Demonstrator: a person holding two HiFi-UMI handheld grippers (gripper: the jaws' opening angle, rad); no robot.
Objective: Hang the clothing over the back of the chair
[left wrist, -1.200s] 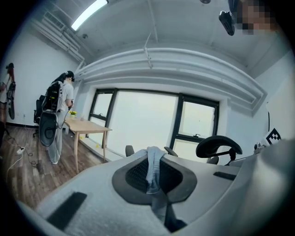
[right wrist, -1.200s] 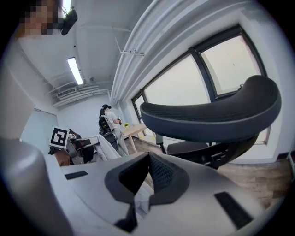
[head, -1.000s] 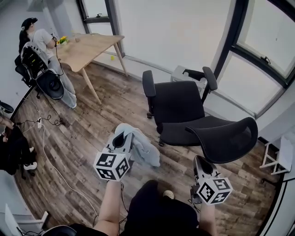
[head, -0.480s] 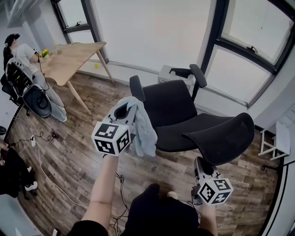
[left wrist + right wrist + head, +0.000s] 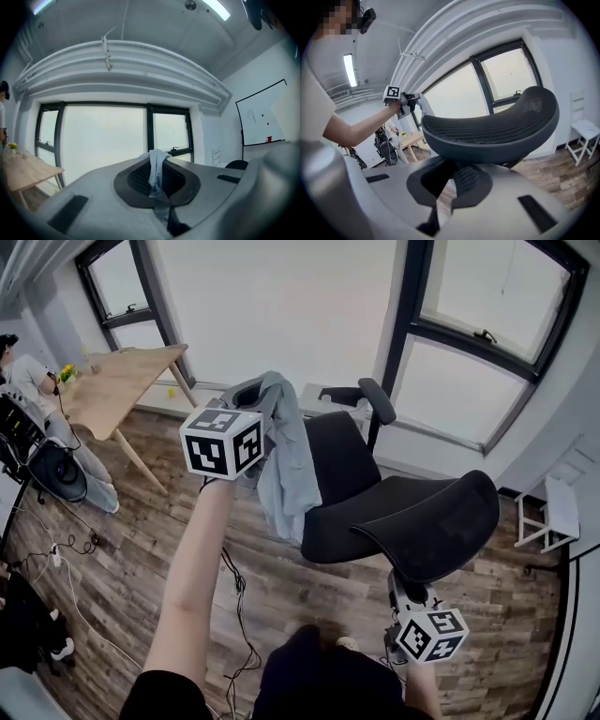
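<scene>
Grey clothing (image 5: 286, 470) in left tongs (image 5: 157, 164)

Left gripper (image 5: 249, 397) held high, fingers clamped; right gripper (image 5: 409, 589) low, fingers seemingly parted.

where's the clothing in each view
Head view: clothing upper centre-left, hanging from the left hand-held gripper.
Left gripper view: clothing low centre, pinched between the jaws.
Right gripper view: clothing small, upper left, by that gripper.
Shared landmark: table, at left in all three.

Soft cloth garment (image 5: 286, 465), mesh chair back (image 5: 427, 531), wood floor (image 5: 122, 549)
</scene>
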